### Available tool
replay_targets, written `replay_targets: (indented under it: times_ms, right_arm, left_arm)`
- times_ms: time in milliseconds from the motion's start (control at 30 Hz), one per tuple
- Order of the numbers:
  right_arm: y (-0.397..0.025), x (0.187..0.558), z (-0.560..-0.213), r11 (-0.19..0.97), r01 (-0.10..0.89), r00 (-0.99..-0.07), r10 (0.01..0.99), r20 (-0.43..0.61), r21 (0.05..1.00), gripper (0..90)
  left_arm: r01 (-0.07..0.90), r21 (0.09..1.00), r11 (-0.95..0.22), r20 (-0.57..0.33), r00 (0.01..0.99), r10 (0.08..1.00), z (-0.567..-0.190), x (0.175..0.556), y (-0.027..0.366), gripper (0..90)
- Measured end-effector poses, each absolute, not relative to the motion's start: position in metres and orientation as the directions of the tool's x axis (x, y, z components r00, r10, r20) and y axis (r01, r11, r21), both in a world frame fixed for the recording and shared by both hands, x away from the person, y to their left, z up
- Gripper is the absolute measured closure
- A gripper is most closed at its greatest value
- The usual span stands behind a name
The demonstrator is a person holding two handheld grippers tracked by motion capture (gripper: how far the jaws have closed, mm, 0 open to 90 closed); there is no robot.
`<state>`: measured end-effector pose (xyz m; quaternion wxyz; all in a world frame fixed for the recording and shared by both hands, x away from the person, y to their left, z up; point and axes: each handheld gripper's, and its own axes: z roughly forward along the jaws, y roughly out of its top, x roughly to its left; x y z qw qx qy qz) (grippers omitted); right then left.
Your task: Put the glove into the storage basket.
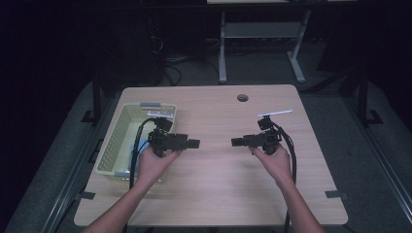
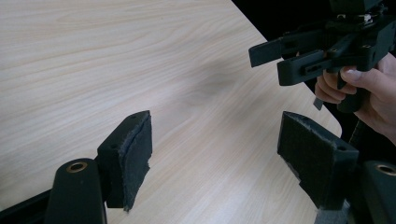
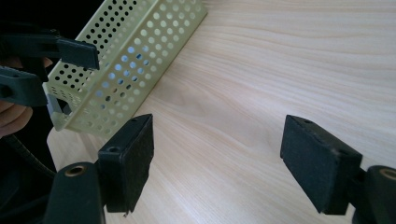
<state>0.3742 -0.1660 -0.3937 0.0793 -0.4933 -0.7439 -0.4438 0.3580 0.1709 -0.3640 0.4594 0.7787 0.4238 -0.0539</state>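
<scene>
Two hands hold my two black grippers above the middle of the light wooden table (image 1: 214, 189), with their tips facing each other a short way apart. My left gripper (image 1: 193, 143) is open, and its padded jaws (image 2: 224, 158) stand wide apart over bare wood with nothing between them. My right gripper (image 1: 237, 141) is open too, its jaws (image 3: 217, 161) just as wide and empty. Each gripper view catches the other gripper farther off: the right gripper (image 2: 285, 60) in a hand at the upper right, the left gripper (image 3: 56, 60) at the upper left.
A pale yellow perforated basket (image 1: 121, 131) sits on the table's left side, just behind the left hand; something blue (image 1: 138, 145) lies inside it. The basket's wall (image 3: 135, 56) is close to the left gripper. A round cable hole (image 1: 242, 97) is near the far edge.
</scene>
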Motion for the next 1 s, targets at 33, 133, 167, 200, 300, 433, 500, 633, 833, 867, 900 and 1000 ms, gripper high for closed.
replay_targets:
  times_ms: [33, 133, 167, 200, 300, 433, 500, 633, 833, 867, 900, 1000]
  right_arm:
    - [-0.167, 0.374, -0.395, 0.120, 0.808, -0.497, 0.666, 0.557, 0.577, 25.6]
    - [-0.173, 0.371, -0.398, 0.120, 0.809, -0.495, 0.667, 0.557, 0.575, 25.6]
    - [-0.175, 0.371, -0.400, 0.119, 0.808, -0.496, 0.668, 0.555, 0.577, 25.6]
    - [-0.176, 0.370, -0.401, 0.112, 0.813, -0.487, 0.670, 0.561, 0.572, 25.6]
    - [-0.182, 0.369, -0.404, 0.111, 0.822, -0.474, 0.678, 0.562, 0.559, 25.3]
    - [-0.189, 0.367, -0.407, 0.102, 0.822, -0.468, 0.681, 0.564, 0.560, 25.3]
    - [-0.192, 0.366, -0.409, 0.100, 0.822, -0.466, 0.683, 0.563, 0.560, 25.3]
    - [-0.201, 0.362, -0.413, 0.092, 0.824, -0.462, 0.679, 0.570, 0.559, 25.3]
    - [-0.213, 0.356, -0.422, 0.075, 0.833, -0.443, 0.685, 0.579, 0.548, 25.9]
    - [-0.215, 0.355, -0.423, 0.073, 0.834, -0.441, 0.685, 0.580, 0.547, 25.9]
    - [-0.217, 0.354, -0.424, 0.068, 0.837, -0.434, 0.688, 0.582, 0.543, 25.9]
    - [-0.223, 0.350, -0.426, 0.061, 0.833, -0.436, 0.686, 0.583, 0.550, 25.9]
  left_arm:
    - [0.708, 0.673, -0.216, -0.472, 0.636, 0.611, -0.365, 0.358, 0.170, 25.9]
    - [0.708, 0.672, -0.218, -0.474, 0.637, 0.607, -0.366, 0.357, 0.168, 25.9]
    - [0.707, 0.673, -0.218, -0.475, 0.638, 0.606, -0.367, 0.356, 0.166, 25.8]
    - [0.708, 0.672, -0.217, -0.475, 0.638, 0.606, -0.368, 0.356, 0.166, 25.9]
    - [0.708, 0.671, -0.221, -0.475, 0.639, 0.604, -0.370, 0.355, 0.162, 25.8]
    - [0.708, 0.671, -0.219, -0.480, 0.641, 0.599, -0.374, 0.355, 0.157, 25.8]
    - [0.710, 0.666, -0.227, -0.482, 0.643, 0.596, -0.376, 0.354, 0.154, 25.9]
    - [0.714, 0.660, -0.234, -0.490, 0.645, 0.586, -0.381, 0.353, 0.149, 26.3]
    - [0.726, 0.648, -0.230, -0.520, 0.643, 0.562, -0.388, 0.349, 0.141, 26.5]
    - [0.724, 0.649, -0.233, -0.519, 0.645, 0.561, -0.389, 0.348, 0.139, 26.5]
    - [0.719, 0.652, -0.240, -0.512, 0.651, 0.561, -0.390, 0.347, 0.137, 26.4]
    - [0.714, 0.654, -0.250, -0.506, 0.659, 0.556, -0.394, 0.344, 0.132, 26.4]
